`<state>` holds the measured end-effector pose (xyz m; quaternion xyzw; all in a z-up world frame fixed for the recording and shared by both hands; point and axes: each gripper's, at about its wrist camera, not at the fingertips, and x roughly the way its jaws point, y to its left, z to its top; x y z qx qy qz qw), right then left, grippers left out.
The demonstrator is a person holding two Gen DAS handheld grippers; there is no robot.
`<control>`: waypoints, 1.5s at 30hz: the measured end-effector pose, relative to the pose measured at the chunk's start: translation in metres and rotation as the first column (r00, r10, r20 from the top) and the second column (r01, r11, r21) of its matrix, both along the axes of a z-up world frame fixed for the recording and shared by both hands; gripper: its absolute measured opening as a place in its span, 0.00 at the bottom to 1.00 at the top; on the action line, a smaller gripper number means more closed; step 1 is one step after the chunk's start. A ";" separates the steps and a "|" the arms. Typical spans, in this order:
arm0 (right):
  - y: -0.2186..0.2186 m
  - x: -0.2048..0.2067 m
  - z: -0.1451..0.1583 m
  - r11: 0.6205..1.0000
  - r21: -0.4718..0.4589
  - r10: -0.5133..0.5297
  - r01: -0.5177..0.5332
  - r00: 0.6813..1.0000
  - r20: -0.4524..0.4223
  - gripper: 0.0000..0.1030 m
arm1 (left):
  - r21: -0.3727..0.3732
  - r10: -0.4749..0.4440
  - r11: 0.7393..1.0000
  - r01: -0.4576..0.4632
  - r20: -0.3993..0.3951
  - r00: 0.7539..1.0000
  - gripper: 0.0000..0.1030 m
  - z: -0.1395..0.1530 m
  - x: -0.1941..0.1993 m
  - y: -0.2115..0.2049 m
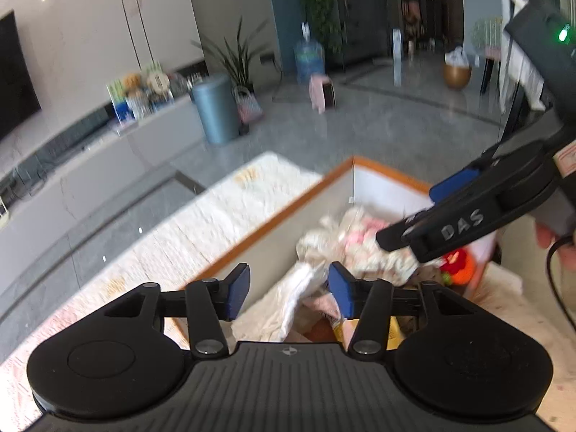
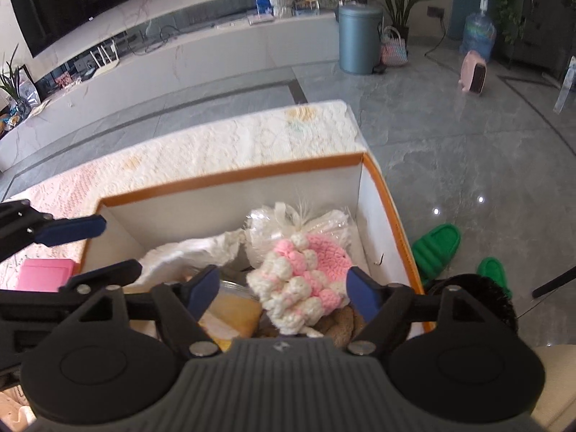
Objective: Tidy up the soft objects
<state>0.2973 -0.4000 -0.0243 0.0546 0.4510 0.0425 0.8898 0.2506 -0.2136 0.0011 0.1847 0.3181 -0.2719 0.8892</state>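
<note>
An open box with an orange rim (image 2: 230,176) stands on a pale patterned mat (image 2: 201,151). Inside lie a pink-and-white crocheted item (image 2: 306,280), a clear bag with white stuff (image 2: 288,230), a white cloth (image 2: 187,252) and a brown soft thing (image 2: 345,324). My right gripper (image 2: 284,288) is open just above the crocheted item, which lies between its blue pads. My left gripper (image 1: 288,291) is open above the box's near corner, over a white cloth (image 1: 298,295). The box rim (image 1: 273,216) and the right gripper (image 1: 432,230) also show in the left wrist view.
A pink flat box (image 2: 45,275) lies on the mat left of the box. Green slippers (image 2: 437,248) lie on the grey floor to the right. A blue-grey bin (image 2: 360,37), a TV bench (image 2: 180,54) and a water jug (image 2: 478,34) stand further off.
</note>
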 end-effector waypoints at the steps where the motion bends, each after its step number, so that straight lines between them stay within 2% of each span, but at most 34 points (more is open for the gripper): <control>1: 0.003 -0.006 0.006 1.000 -0.002 0.004 -0.004 1.000 0.010 0.78 | -0.011 -0.001 1.000 0.002 0.014 1.000 0.64 0.007 -0.007 0.003; 7: 0.023 -0.043 0.038 0.999 -0.006 0.040 -0.039 0.997 0.073 0.82 | -0.048 -0.001 0.999 0.005 0.083 0.997 0.67 0.036 -0.048 0.017; 13: 0.047 -0.088 0.059 0.998 -0.018 0.054 -0.052 0.985 0.162 0.83 | -0.113 0.068 0.992 -0.053 0.132 0.989 0.67 0.047 -0.079 0.039; 17: 0.066 -0.119 0.067 0.996 -0.057 0.080 -0.068 0.965 0.251 0.85 | -0.154 0.135 0.982 -0.107 0.185 0.973 0.67 0.050 -0.096 0.055; 21: 0.081 -0.152 0.071 0.994 -0.094 0.090 -0.060 0.927 0.365 0.86 | -0.209 0.210 0.965 -0.160 0.246 0.946 0.67 0.051 -0.116 0.069; 24: 0.090 -0.180 0.068 0.994 -0.098 0.086 -0.046 0.886 0.456 0.88 | -0.248 0.287 0.944 -0.220 0.282 0.916 0.67 0.048 -0.130 0.081; 27: 0.098 -0.207 0.059 0.993 -0.115 0.071 -0.012 0.848 0.526 0.89 | -0.272 0.355 0.923 -0.271 0.334 0.873 0.69 0.039 -0.148 0.092; 29: 0.102 -0.225 0.052 0.993 -0.115 0.051 0.016 0.826 0.562 0.93 | -0.277 0.388 0.913 -0.299 0.369 0.845 0.74 0.029 -0.161 0.097; 32: 0.105 -0.248 0.040 0.996 -0.079 0.012 0.044 0.804 0.594 0.97 | -0.268 0.413 0.906 -0.327 0.401 0.818 0.75 0.012 -0.183 0.103; 34: 0.107 -0.260 0.031 0.996 -0.055 -0.019 0.065 0.795 0.607 0.97 | -0.268 0.426 0.901 -0.341 0.405 0.809 0.78 0.002 -0.193 0.106; 38: 0.118 -0.277 0.013 0.991 -0.049 -0.065 0.125 0.766 0.640 0.97 | -0.306 0.477 0.874 -0.377 0.401 0.782 0.85 -0.011 -0.207 0.110; 40: 0.123 -0.283 0.004 0.987 -0.052 -0.083 0.154 0.752 0.653 0.97 | -0.316 0.479 0.871 -0.375 0.384 0.789 0.85 -0.013 -0.207 0.114; 43: 0.127 -0.288 -0.006 0.984 -0.034 -0.108 0.174 0.741 0.663 0.97 | -0.333 0.510 0.852 -0.405 0.350 0.785 0.87 -0.012 -0.203 0.119; 45: 0.129 -0.287 -0.010 0.983 -0.035 -0.112 0.179 0.748 0.654 0.97 | -0.334 0.528 0.839 -0.429 0.310 0.791 0.91 -0.014 -0.199 0.122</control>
